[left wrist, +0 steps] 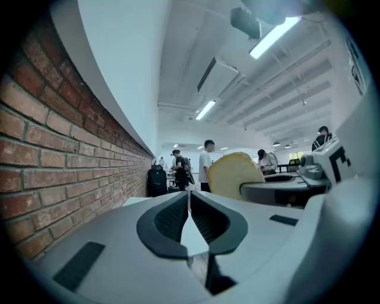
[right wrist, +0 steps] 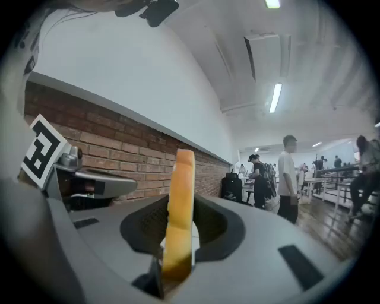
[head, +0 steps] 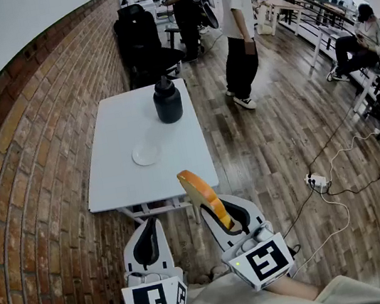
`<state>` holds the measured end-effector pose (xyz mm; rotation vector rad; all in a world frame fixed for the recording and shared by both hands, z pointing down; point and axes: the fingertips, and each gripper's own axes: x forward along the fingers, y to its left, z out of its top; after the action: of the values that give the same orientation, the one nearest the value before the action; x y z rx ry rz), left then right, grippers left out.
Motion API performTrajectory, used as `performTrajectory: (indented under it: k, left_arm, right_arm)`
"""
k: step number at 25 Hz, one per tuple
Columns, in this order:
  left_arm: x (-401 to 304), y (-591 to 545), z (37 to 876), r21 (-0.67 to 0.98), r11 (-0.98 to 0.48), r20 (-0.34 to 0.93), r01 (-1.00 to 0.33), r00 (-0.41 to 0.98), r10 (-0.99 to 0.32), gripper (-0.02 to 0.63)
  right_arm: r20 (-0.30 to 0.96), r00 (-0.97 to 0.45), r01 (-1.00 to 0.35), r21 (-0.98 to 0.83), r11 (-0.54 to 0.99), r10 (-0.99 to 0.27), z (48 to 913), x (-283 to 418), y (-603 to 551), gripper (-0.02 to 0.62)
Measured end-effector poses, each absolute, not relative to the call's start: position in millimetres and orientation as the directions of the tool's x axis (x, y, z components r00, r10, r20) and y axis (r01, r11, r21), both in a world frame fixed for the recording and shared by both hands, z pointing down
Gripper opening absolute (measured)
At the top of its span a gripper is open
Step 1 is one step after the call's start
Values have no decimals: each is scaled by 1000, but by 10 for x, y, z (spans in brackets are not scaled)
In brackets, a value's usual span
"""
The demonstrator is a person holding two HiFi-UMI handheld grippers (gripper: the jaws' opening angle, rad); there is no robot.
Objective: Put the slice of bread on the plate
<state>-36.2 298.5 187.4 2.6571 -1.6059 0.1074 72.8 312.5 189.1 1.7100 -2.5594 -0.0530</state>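
A slice of bread (head: 205, 198) with an orange crust stands on edge between the jaws of my right gripper (head: 218, 215), which is shut on it. The right gripper view shows the same slice (right wrist: 180, 214) upright between the pads. My left gripper (head: 147, 240) is beside it on the left, shut and holding nothing; its own view shows the jaws (left wrist: 189, 218) meeting and the bread (left wrist: 233, 173) off to the right. A small white plate (head: 147, 152) lies on the white table (head: 113, 168) ahead, well beyond both grippers. Both grippers are held short of the table's near edge.
A black jug (head: 167, 101) stands on the table behind the plate. A brick wall (head: 30, 189) runs along the left. Black chairs (head: 143, 43) sit past the table. A person (head: 238, 31) stands on the wooden floor to the right; a power strip and white cable (head: 317, 180) lie there.
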Motion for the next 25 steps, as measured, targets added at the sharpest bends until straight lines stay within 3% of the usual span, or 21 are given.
performTrajectory:
  k: [25]
  left_arm:
    - [-216,2873,1925,-12,-392,79,-920,390,-917,23]
  right_arm:
    - [33,-428,-903,19,429,-903,2021,1011,2980,98]
